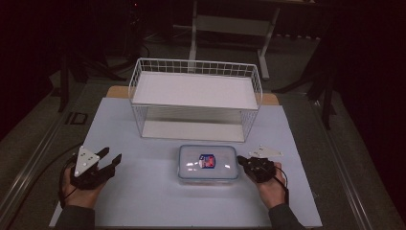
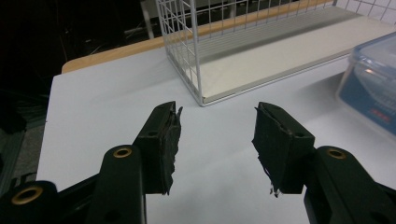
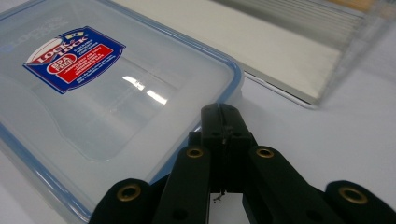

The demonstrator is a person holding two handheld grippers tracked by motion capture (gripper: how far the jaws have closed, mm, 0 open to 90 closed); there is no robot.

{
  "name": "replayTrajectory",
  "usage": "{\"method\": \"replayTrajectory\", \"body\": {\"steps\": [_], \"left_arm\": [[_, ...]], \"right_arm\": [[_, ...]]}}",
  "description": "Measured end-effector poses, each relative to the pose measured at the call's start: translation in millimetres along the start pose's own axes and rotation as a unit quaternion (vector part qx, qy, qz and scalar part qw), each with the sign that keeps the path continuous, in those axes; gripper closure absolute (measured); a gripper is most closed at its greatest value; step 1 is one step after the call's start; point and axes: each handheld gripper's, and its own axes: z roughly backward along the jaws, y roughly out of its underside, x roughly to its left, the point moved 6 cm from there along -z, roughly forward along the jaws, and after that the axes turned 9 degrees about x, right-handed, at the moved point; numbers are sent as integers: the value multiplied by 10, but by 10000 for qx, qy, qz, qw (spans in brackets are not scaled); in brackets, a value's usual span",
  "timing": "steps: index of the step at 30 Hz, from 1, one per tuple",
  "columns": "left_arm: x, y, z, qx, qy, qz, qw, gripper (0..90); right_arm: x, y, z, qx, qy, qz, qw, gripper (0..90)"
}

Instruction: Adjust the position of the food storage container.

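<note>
Right gripper view reveals container (image 3: 116,107) label (image 3: 74,58) lettering.

A lidded container (image 1: 208,164) is lying on the tabletop (image 1: 143,201) near its middle, with a two-level wire rack (image 1: 195,98) standing just behind it toward the far edge. The left gripper (image 1: 110,158) is sitting well apart to the container's left, its fingers (image 2: 163,140) pointing toward the rack's near left corner, while the right gripper (image 1: 241,160) is lying just beside the container's right end, its fingers (image 3: 224,130) close against the lid's rim. A flat three-cornered plate (image 1: 265,152) is resting just behind the right gripper.
</note>
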Motion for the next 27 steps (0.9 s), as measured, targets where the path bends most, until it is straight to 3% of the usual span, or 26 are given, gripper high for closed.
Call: {"method": "replayTrajectory", "body": {"steps": [11, 19, 27], "left_arm": [[-10, 5, -14, 26, 7, -21, 10000, 494], [-23, 3, -18, 43, 2, -59, 10000, 493], [-16, 4, -10, 38, 11, -51, 10000, 492]], "right_arm": [[302, -148, -144, -53, -219, 220, 9995, 898], [411, -189, -184, -66, -332, 337, 9989, 898], [415, -194, -177, -38, -330, 421, 9986, 870]]}}
